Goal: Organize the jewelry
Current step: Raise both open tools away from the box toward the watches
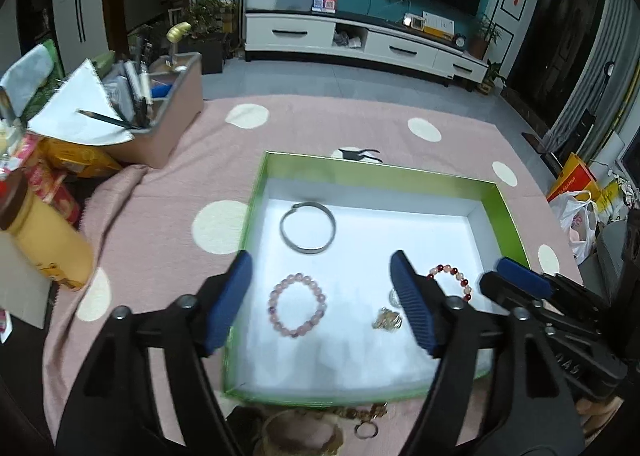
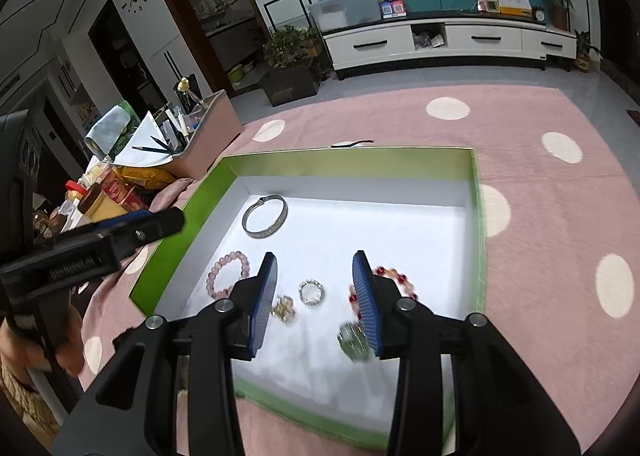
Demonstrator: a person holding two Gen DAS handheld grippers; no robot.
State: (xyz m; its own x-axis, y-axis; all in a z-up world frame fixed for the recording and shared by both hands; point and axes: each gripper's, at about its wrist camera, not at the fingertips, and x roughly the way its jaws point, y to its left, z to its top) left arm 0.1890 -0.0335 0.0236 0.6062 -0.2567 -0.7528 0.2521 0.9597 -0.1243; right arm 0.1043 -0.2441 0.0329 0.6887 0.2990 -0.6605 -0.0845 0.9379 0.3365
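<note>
A green box with a white floor (image 1: 380,172) (image 2: 348,160) lies on the pink dotted cloth. In it are a silver bangle (image 1: 308,227) (image 2: 265,216), a pink bead bracelet (image 1: 297,311) (image 2: 228,273), a red-and-pink bead bracelet (image 1: 452,276) (image 2: 394,280), a gold trinket (image 1: 387,320) (image 2: 284,309), a sparkly ring (image 2: 311,292) and a blurred green piece (image 2: 354,340). My left gripper (image 1: 322,296) is open above the pink bracelet. My right gripper (image 2: 316,292) is open above the ring; it also shows in the left wrist view (image 1: 520,278).
A pink organiser box with pens and paper (image 1: 160,108) (image 2: 200,136) stands at the far left, with snack packets and a yellow jar (image 1: 44,240) beside it. A gold chain and more jewelry (image 1: 360,416) lie on the cloth in front of the green box.
</note>
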